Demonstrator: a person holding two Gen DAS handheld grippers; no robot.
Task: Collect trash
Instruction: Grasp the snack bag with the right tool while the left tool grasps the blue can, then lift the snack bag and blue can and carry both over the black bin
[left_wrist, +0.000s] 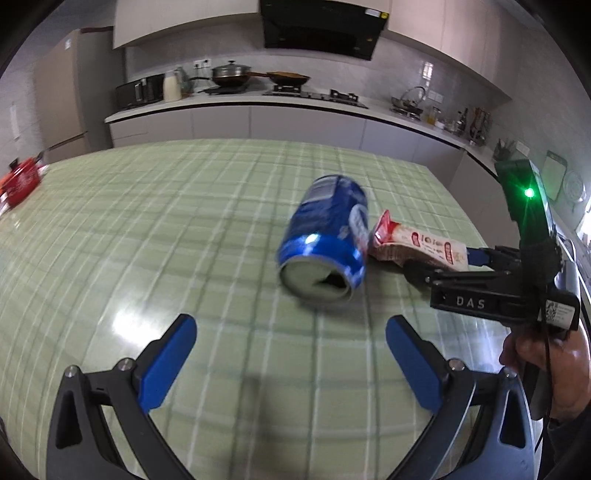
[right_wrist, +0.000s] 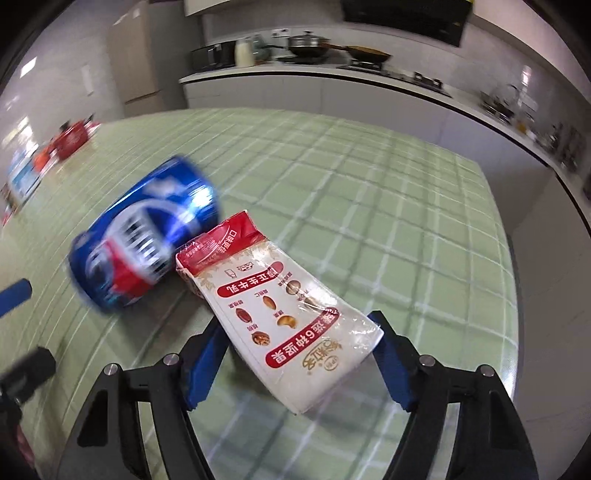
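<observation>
Straddling flattened glossy carton (right_wrist: 291, 317), right gripper (right_wrist: 295, 363); dented metal can (right_wrist: 144, 236) beside.

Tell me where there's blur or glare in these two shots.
Left wrist view: the can is smeared by motion, and lamp glare whitens the tablecloth. Right wrist view: the can blurs more, while the carton stays sharp.

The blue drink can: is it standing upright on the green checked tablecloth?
No, the blue drink can lies on its side on the green checked tablecloth, its opened top facing the left wrist camera.
</observation>
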